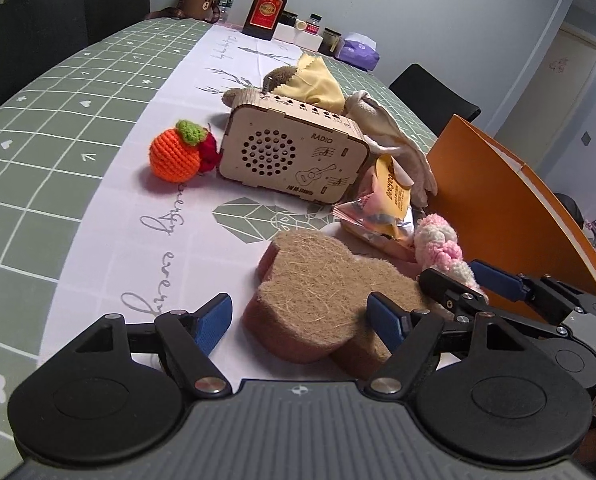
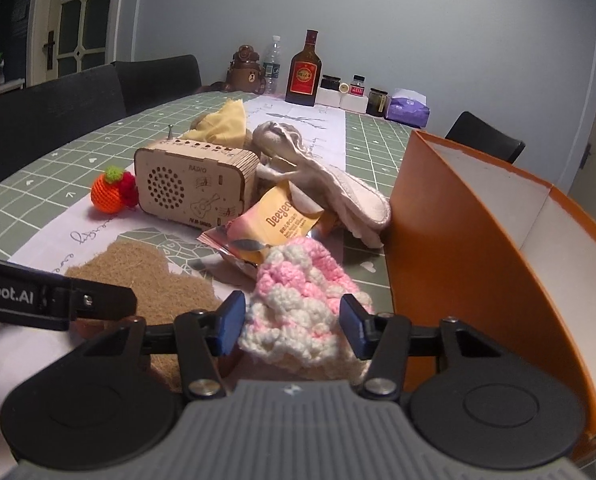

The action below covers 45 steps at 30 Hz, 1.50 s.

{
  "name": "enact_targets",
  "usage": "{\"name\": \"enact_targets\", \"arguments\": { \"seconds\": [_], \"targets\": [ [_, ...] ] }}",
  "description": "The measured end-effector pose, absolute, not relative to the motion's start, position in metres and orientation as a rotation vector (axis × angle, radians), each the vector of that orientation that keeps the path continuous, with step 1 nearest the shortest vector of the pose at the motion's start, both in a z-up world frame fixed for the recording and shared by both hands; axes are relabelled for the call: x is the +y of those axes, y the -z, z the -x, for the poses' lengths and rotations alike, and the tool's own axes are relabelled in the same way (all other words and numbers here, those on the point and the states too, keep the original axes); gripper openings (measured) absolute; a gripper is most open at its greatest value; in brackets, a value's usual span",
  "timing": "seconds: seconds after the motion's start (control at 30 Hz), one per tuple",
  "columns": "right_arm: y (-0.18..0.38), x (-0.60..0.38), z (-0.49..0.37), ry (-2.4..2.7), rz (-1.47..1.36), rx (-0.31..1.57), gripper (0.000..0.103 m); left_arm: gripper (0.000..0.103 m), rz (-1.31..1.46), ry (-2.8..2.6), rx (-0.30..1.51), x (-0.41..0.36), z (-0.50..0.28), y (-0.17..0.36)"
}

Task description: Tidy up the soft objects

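Note:
A brown fibrous sponge (image 1: 322,296) lies on the table between the blue pads of my left gripper (image 1: 302,320), which stands open around it without squeezing; the sponge also shows in the right wrist view (image 2: 145,280). A pink and white crocheted piece (image 2: 302,308) lies between the pads of my right gripper (image 2: 293,326), whose jaws are open at its sides; it also shows in the left wrist view (image 1: 438,244). An orange crocheted fruit (image 1: 173,156) with a red one beside it, a cream glove (image 2: 330,184) and a yellow cloth (image 1: 314,80) lie further off.
An open orange box (image 2: 458,240) stands on the right, next to the pink piece. A wooden radio (image 1: 293,152) and a snack packet (image 2: 273,224) sit mid-table. Bottles, jars and a purple tissue pack (image 2: 408,110) line the far end. Dark chairs surround the table.

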State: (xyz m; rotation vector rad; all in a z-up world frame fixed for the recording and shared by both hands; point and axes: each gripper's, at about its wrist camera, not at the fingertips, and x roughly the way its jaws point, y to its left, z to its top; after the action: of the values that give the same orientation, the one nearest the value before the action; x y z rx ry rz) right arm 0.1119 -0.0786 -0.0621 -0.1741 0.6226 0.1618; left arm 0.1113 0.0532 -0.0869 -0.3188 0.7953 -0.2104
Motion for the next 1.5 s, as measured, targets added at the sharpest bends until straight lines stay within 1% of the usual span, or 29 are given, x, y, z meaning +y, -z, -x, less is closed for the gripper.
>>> {"name": "enact_targets", "arguments": {
  "seconds": [0.07, 0.17, 0.37, 0.43, 0.47, 0.53, 0.57, 0.67, 0.7, 0.8, 0.87, 1.17, 1.5],
  "targets": [
    [0.063, -0.081, -0.111, -0.176, 0.152, 0.623, 0.042, 0.091, 0.325, 0.222, 0.787, 0.051, -0.112, 0.089],
    [0.064, -0.08, -0.111, -0.19, 0.128, 0.624, 0.035, 0.09, 0.324, 0.23, 0.778, 0.047, -0.112, 0.089],
    [0.063, -0.082, -0.111, -0.211, 0.099, 0.631, 0.026, 0.079, 0.349, 0.218, 0.788, 0.044, -0.11, 0.086],
    [0.062, -0.083, -0.111, -0.215, 0.092, 0.635, 0.024, 0.072, 0.343, 0.202, 0.775, 0.043, -0.107, 0.084],
    [0.062, -0.083, -0.111, -0.214, 0.094, 0.637, 0.023, 0.065, 0.333, 0.192, 0.762, 0.042, -0.105, 0.081],
    [0.061, -0.084, -0.111, -0.214, 0.094, 0.64, 0.023, 0.056, 0.332, 0.191, 0.747, 0.044, -0.102, 0.075],
    [0.06, -0.085, -0.111, -0.213, 0.094, 0.641, 0.023, 0.048, 0.334, 0.184, 0.734, 0.046, -0.1, 0.071],
    [0.058, -0.088, -0.112, -0.216, 0.076, 0.652, 0.023, 0.042, 0.348, 0.193, 0.722, 0.05, -0.098, 0.066],
    [0.057, -0.089, -0.112, -0.217, 0.07, 0.656, 0.023, 0.038, 0.345, 0.193, 0.709, 0.05, -0.096, 0.063],
    [0.053, -0.091, -0.109, -0.218, 0.061, 0.65, 0.023, 0.031, 0.333, 0.188, 0.659, 0.051, -0.088, 0.052],
    [0.049, -0.09, -0.106, -0.222, 0.061, 0.64, 0.023, 0.03, 0.304, 0.175, 0.627, 0.052, -0.082, 0.043],
    [0.029, -0.082, -0.082, -0.287, 0.07, 0.586, 0.023, 0.03, 0.178, 0.124, 0.535, 0.051, -0.062, 0.009],
    [-0.026, -0.096, -0.055, -0.345, 0.062, 0.472, 0.023, 0.03, 0.138, 0.143, 0.461, 0.042, -0.051, -0.022]
  ]
}}
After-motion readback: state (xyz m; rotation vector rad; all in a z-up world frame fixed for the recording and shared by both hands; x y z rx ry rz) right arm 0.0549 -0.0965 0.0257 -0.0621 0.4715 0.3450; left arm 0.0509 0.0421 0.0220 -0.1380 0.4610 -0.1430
